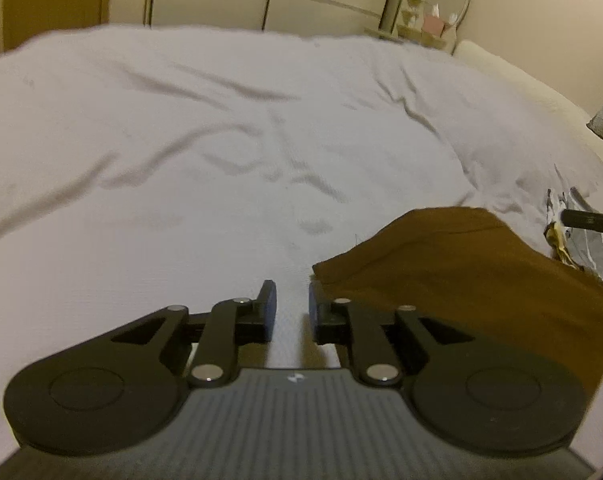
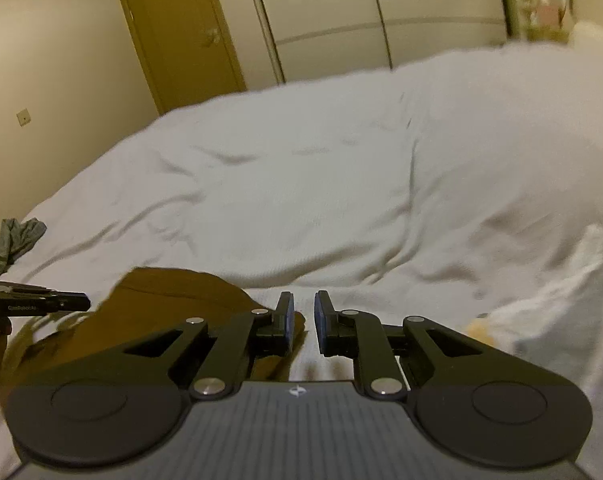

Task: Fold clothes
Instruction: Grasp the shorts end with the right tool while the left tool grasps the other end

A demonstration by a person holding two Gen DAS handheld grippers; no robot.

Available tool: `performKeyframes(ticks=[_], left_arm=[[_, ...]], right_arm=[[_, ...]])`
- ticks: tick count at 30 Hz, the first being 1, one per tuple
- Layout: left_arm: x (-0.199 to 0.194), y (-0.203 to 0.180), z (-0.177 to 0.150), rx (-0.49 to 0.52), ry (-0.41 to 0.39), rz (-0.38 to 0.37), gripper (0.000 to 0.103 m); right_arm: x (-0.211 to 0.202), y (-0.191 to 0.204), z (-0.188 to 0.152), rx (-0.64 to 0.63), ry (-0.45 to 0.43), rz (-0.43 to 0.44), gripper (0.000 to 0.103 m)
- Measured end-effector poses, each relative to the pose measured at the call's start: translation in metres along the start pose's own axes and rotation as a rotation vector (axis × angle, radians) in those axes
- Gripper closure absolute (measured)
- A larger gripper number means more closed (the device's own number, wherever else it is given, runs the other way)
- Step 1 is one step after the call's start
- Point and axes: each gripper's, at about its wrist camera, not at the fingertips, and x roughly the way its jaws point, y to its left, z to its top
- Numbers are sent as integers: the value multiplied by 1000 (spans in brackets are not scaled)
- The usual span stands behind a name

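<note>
The brown cloth (image 1: 473,280) lies on the bed (image 1: 221,140). Both grippers, left (image 1: 292,306) and right (image 2: 303,320), hover beside it, fingers apart, holding nothing.

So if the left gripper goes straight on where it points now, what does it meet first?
Probably only the white wrinkled bed sheet; the left gripper has the brown cloth just beside it, to the right.
</note>
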Motion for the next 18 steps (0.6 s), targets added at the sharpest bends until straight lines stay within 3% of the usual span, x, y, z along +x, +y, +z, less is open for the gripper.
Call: performKeyframes(ticks=[3,6,10,14,16,18], left_arm=[[-34,-22,-10,43,-57,-27,91],[-51,-59,-24,129,-78,-118,90],[-28,-87,-37,208,-11,-145,87],[-4,-65,-42,158,19,-107,86],[-13,-57,-41,173,8,-62,87],[-33,-58,-44,211,-22,-41,86]], right_arm=[[-28,22,-14,-35,-31,64,86],[-56,44,-28,-70,-61,127,87],[-43,54,-41,-102,-10,156,87],[-15,29,-49,-68,67,95,89],[-16,18,-51,-90,78,19,80],[-30,18,-50,-116,60,-22,80]])
